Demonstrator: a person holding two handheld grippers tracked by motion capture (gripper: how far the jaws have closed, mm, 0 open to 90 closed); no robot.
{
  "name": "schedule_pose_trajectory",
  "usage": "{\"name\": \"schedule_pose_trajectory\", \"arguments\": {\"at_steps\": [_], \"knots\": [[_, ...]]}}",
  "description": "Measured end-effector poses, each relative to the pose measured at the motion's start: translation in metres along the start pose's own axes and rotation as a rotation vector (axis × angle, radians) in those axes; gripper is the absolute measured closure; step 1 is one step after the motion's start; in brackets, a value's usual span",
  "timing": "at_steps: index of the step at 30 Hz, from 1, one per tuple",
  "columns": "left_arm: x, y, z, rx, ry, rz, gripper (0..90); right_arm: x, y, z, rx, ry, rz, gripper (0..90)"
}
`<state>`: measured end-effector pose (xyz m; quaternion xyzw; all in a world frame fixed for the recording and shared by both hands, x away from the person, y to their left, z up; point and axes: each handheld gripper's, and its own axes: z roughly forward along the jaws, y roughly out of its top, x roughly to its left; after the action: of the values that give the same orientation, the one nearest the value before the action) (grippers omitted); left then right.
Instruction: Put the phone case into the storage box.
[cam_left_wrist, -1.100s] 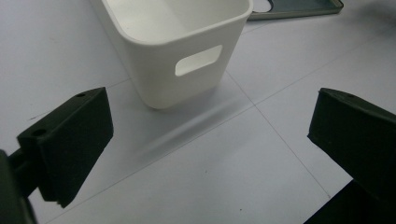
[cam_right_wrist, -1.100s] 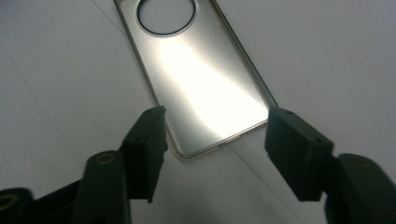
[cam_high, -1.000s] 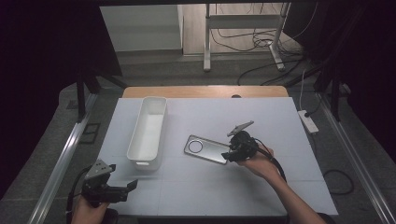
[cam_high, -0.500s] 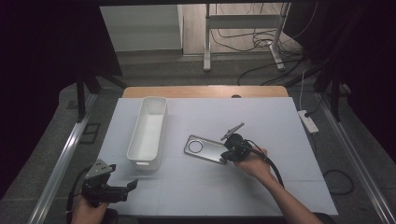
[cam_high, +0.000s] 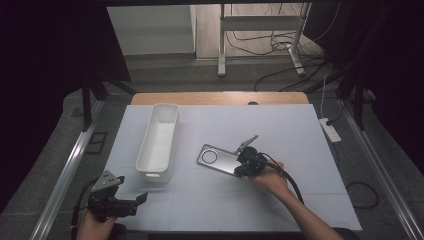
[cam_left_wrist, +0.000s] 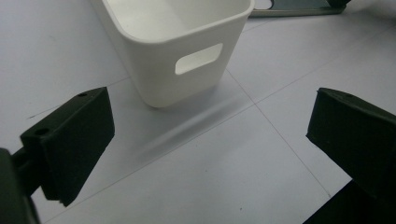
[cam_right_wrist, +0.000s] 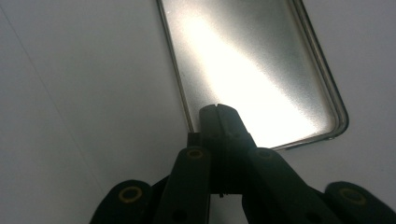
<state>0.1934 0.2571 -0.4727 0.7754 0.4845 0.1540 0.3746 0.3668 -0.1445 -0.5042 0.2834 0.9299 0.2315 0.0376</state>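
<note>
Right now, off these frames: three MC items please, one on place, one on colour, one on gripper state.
1. Where is the metal tray relative to the white bin?
A. Inside it
B. On the table to its right in the high view
C. Under it

2. What colour is the bin?
A. White
B. Blue
C. Red

3. How do the right gripper jaws stand?
A. Wide apart above the tray
B. Closed together at the tray's rim
C. Clamped on the bin's handle

Answers:
1 B: the high view shows the tray lying flat on the white table, apart from the bin.
2 A: both the high view and the left gripper view show a white bin.
3 B: the right gripper view shows the two jaws meeting, tips at the tray's edge; a firm pinch on the rim can't be confirmed.
</note>
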Motion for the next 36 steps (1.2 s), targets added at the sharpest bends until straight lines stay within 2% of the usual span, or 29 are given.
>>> {"name": "schedule_pose_trajectory", "arguments": {"at_steps": [4,9,14,16,21,25,28,29,34,36], "knots": [[0.0,0.0,0.0,-0.001,-0.002,-0.002,1.5,0.003,-0.001,0.001,-0.003,0.02,-0.011,89.5],[0.0,0.0,0.0,0.0,-0.002,-0.002,1.7,0.016,0.0,0.003,-0.005,0.039,-0.037,89.5],[0.0,0.0,0.0,0.0,-0.002,-0.002,1.6,0.021,0.001,0.005,-0.01,0.051,-0.047,89.4],[0.0,0.0,0.0,0.0,-0.001,-0.002,1.7,0.024,0.001,0.006,-0.016,0.072,-0.032,89.4],[0.0,0.0,0.001,0.001,-0.002,-0.002,1.7,0.029,0.002,0.008,-0.014,0.078,-0.054,89.4],[0.0,0.0,0.0,0.0,-0.002,-0.001,1.7,0.028,0.003,0.007,-0.014,0.079,-0.053,89.4],[0.0,0.0,0.001,0.0,-0.002,-0.003,1.7,0.024,0.004,0.0,-0.057,0.08,-0.032,89.3],[0.0,0.0,0.001,0.001,-0.003,-0.002,1.7,0.024,0.004,0.0,-0.057,0.08,-0.032,89.3],[0.0,0.001,0.001,0.002,-0.002,-0.003,1.8,0.016,0.005,-0.01,-0.098,0.033,-0.03,78.9],[0.0,0.001,0.001,0.002,-0.002,-0.004,1.8,0.012,0.006,-0.013,-0.104,0.022,-0.013,74.1]]}}
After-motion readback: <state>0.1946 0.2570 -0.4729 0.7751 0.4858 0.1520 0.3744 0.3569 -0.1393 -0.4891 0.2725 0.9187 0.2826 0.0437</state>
